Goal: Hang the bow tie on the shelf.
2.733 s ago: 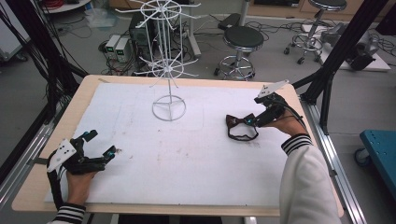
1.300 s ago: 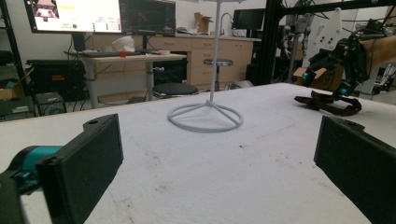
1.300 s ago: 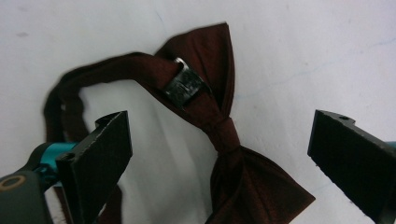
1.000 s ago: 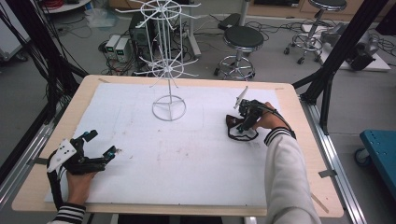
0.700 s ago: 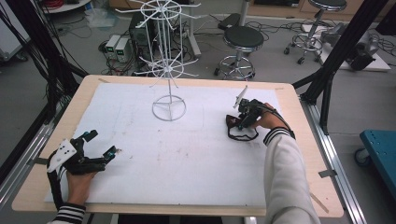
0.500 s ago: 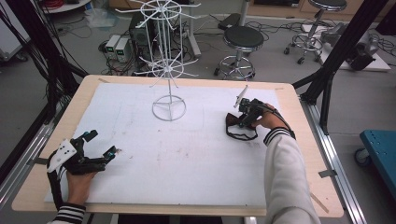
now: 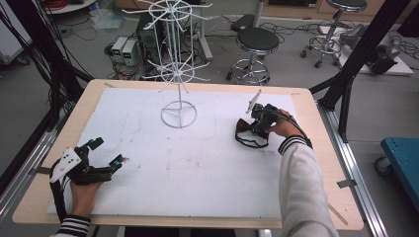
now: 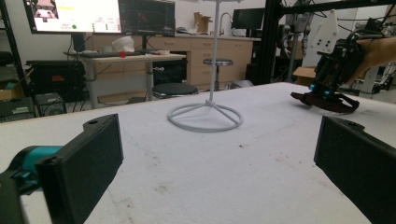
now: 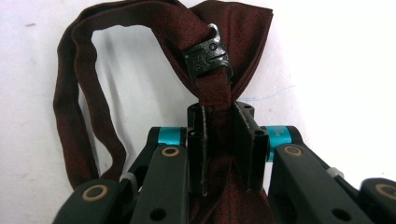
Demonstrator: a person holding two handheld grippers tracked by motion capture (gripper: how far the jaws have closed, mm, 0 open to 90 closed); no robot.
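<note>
A: Where's the bow tie (image 9: 219, 56)?
B: Flat on the tabletop (image 7: 197, 163) at the far right, right of the white wire rack (image 7: 179, 79). The right gripper (image 9: 219, 135) has its jaws pinched on the knot.

A: And the left gripper (image 7: 101, 165)?
B: Jaws wide apart, holding nothing, near left. I'd judge the tie grasped but not lifted; if the rack is its destination, hanging remains.

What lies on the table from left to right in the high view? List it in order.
Left gripper, open and resting on the white mat → white wire rack → dark red bow tie → right gripper, closed on the bow tie.
</note>
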